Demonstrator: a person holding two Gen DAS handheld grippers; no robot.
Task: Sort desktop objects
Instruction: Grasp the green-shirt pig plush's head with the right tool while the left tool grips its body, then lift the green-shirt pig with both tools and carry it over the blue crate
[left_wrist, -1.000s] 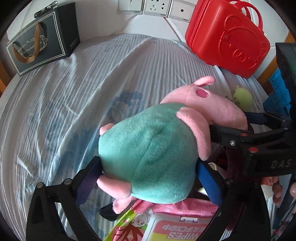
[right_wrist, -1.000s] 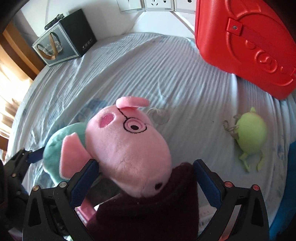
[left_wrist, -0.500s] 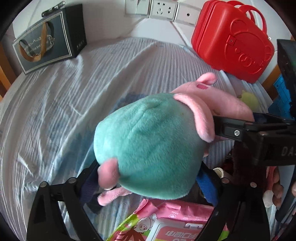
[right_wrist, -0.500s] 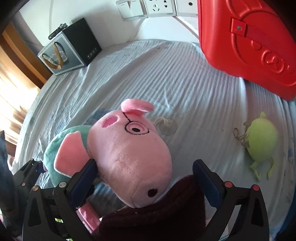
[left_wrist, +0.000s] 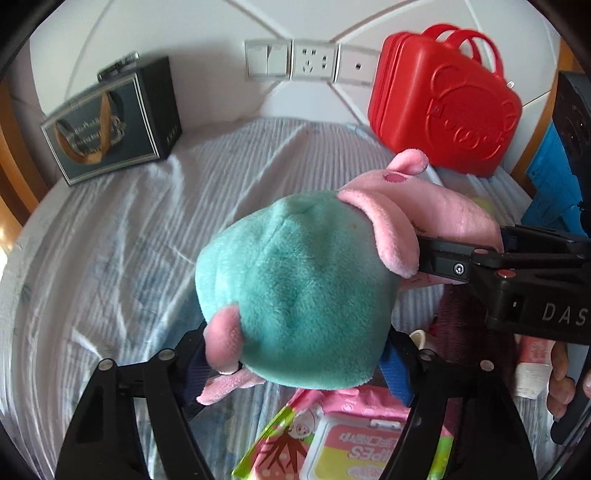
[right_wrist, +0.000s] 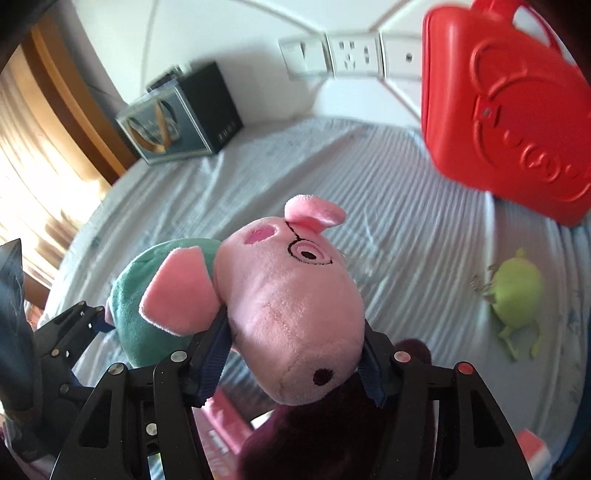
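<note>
Both claws clamp the pig plush (left_wrist: 295, 280): left claw (left_wrist: 295, 365) on its green body, right claw (right_wrist: 295, 354) on its head. They should travel together, grips firm, toward the red case (right_wrist: 517, 122) ahead-right.

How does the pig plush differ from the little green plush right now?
The pig plush is pink with a teal body; the green plush is all lime green. The pig is far bigger. The pig is held off the bedsheet by the left tool and right tool; the green one lies untouched. Both are soft toys.
</note>
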